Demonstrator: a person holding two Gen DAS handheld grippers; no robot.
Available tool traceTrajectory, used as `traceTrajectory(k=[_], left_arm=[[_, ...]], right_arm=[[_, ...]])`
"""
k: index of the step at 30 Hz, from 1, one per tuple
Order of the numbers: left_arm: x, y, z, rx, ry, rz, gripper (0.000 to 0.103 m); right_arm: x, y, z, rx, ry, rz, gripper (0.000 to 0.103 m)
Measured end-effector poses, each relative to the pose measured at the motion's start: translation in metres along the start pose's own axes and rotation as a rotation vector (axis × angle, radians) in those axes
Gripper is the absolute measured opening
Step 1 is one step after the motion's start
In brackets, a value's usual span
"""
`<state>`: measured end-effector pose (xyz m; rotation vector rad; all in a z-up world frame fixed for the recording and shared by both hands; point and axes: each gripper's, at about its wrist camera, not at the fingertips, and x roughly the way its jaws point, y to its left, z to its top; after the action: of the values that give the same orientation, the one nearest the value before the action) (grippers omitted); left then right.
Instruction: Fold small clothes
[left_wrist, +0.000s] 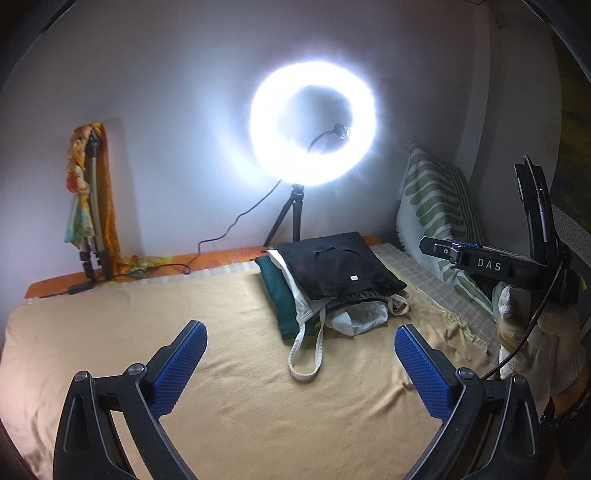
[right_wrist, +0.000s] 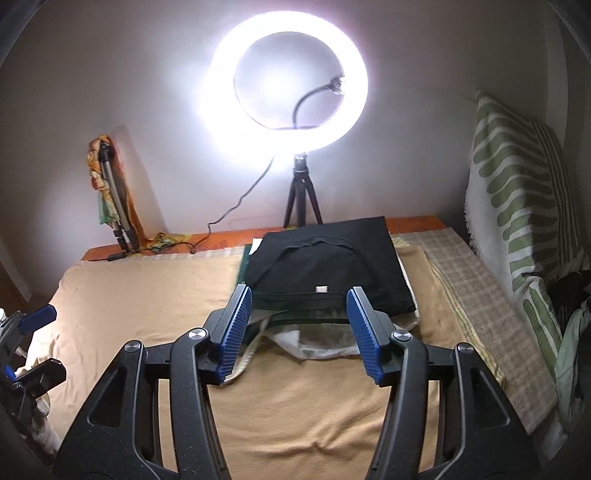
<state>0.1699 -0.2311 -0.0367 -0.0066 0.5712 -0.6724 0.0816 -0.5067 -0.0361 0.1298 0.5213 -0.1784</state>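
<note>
On the tan blanket (left_wrist: 110, 332), folded clothes stack (left_wrist: 332, 273) lengthwise toward the wall; left gripper (left_wrist: 301, 354) and right gripper (right_wrist: 299, 332) both spread, empty.

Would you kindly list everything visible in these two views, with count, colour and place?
black garment: one, black, folded, top of the pile at the far side of the bed
green garment: one, dark green, left side of the pile
white garment: one, white with a loop strap, hanging out of the pile's near side
blanket: one, tan, spread over the bed
ring light: one, white, lit, on a black tripod behind the pile
folded tripod: one, draped in orange cloth, against the wall, left
pillow: one, white and green, upright, right
left gripper: black, blue pads, jaws open, empty
right gripper: same, jaws open, empty
</note>
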Motion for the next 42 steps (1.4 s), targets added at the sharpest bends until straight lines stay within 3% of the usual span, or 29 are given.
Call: traceTrajectory(k=[2,11,16,28,35,42], left_arm=[[-0.009,0.0,-0.002,0.003,-0.01,0.006,0.103],[-0.04,0.006,-0.014,-0.015,-0.023,0.045,0.103],[-0.04,0.015,-0.022,-0.045,-0.014,0.078,0.103],[-0.016,0.022,-0.037,-0.043,0.033,0.128,0.103],[-0.006,0.015,-0.048,0.034,0.055,0.187,0.103],[-0.008,0.017,-0.05,0.035,0.054,0.18,0.103]], right_arm=[[-0.008,0.009,-0.002,-0.009,-0.02,-0.002,0.072],[-0.039,0.04,-0.016,-0.009,-0.126,-0.04,0.095],[-0.04,0.05,-0.028,-0.012,-0.148,-0.058,0.102],[-0.013,0.047,-0.057,0.041,-0.157,-0.1,0.103],[-0.009,0.056,-0.055,-0.007,-0.181,-0.112,0.103],[-0.01,0.059,-0.052,0.003,-0.197,-0.11,0.103]])
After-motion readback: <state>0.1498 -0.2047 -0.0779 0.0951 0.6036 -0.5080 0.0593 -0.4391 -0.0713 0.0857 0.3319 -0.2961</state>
